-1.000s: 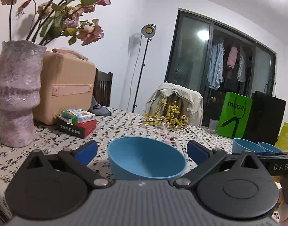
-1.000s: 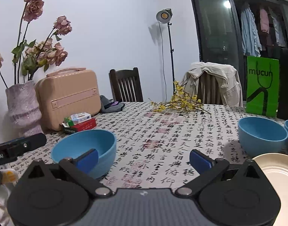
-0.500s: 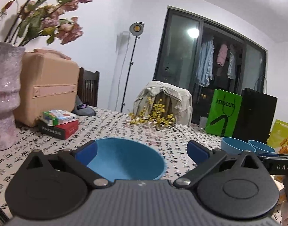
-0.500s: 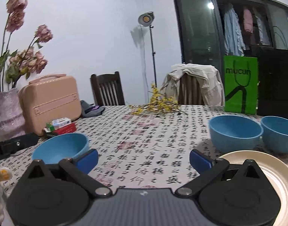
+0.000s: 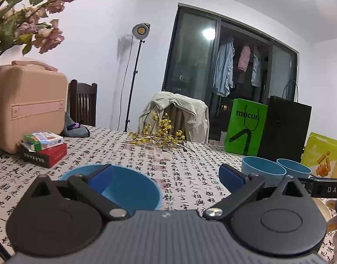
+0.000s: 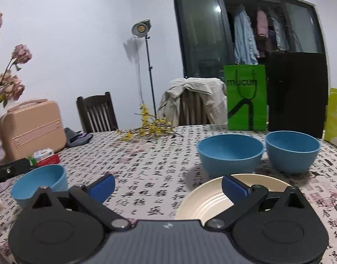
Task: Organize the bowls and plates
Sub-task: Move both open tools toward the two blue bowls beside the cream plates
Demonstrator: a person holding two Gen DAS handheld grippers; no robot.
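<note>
The left gripper [image 5: 165,177] has its fingers wide apart at a blue bowl [image 5: 124,189] on the tabletop [image 5: 146,154]. Put one finger inside the rim, then squeeze gently. The right gripper [image 6: 167,187] is spread too, holding nothing, by the plate [image 6: 203,202].

Three blue bowls [image 6: 230,151], one cream plate [image 6: 203,202]

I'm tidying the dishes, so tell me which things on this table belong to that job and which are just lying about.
Job: near blue bowl, two far blue bowls, cream plate.
Lying about: peach case, boxes, yellow sprigs, green bag.
</note>
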